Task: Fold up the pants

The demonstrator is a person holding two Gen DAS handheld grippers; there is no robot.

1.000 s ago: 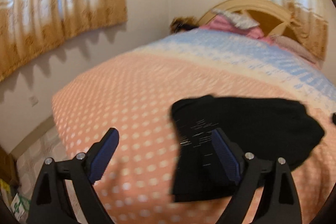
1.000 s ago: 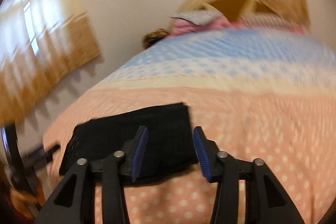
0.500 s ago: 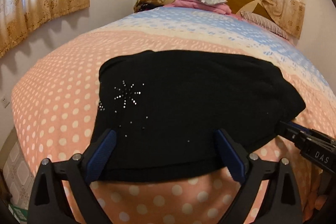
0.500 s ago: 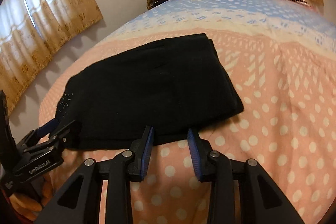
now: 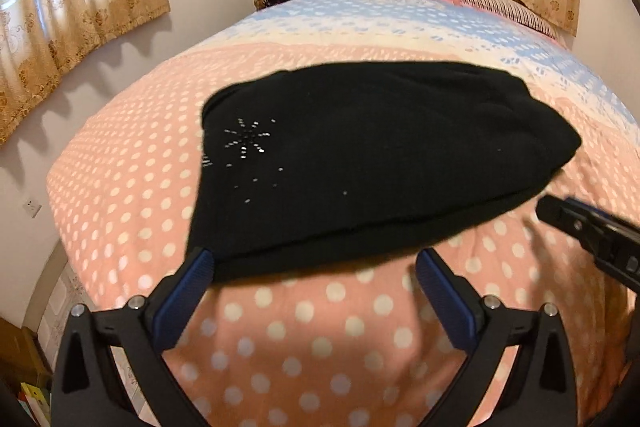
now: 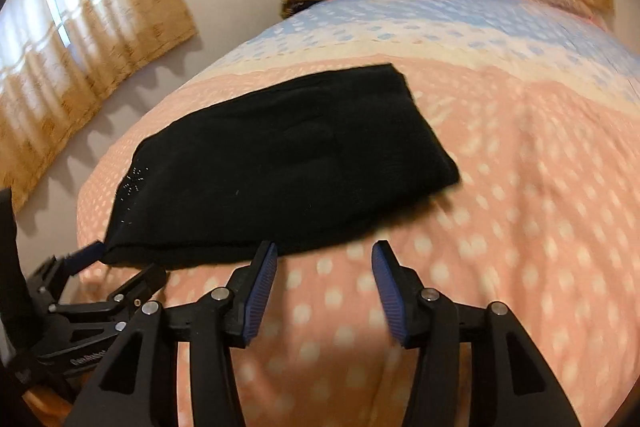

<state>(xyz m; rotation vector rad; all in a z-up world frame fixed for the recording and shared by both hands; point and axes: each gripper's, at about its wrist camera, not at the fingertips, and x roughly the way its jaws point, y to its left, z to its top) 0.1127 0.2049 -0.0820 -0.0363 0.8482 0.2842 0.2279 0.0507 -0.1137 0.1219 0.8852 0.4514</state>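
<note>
Grippers apart beside folded pants.

The left gripper is spread wide, nothing between its fingers. The right gripper is parted too, less widely, gripping nothing. Both point forward, side by side, each visible in the other's view.

Black pants — folded flat, rhinestone starburst, lying on polka-dot bedspread
</note>
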